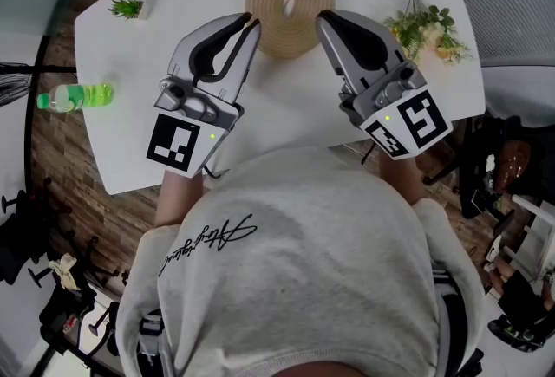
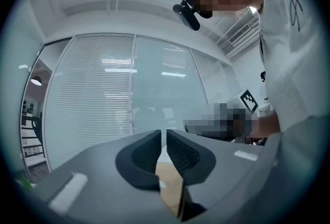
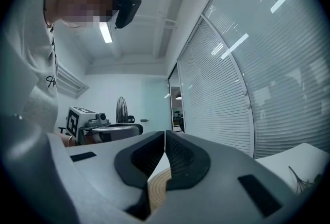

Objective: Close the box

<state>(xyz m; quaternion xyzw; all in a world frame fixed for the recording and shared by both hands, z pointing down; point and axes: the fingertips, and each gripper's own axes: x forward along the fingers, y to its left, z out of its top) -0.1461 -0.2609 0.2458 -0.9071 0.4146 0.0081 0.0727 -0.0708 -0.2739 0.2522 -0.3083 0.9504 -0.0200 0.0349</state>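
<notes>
My left gripper [image 1: 249, 20] and right gripper [image 1: 322, 17], closed and empty, flank the woven box [image 1: 290, 4], contact uncertain; bottle [image 1: 76, 96] and flowers [image 1: 427, 27] well apart.

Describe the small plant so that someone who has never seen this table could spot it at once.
On the white table, look to the far left corner, left of the round woven box. The small plant stands there, spiky green leaves in a white pot. It alone is potted, unlike the green bottle nearer along that edge and the flower sprig on the right.
</notes>
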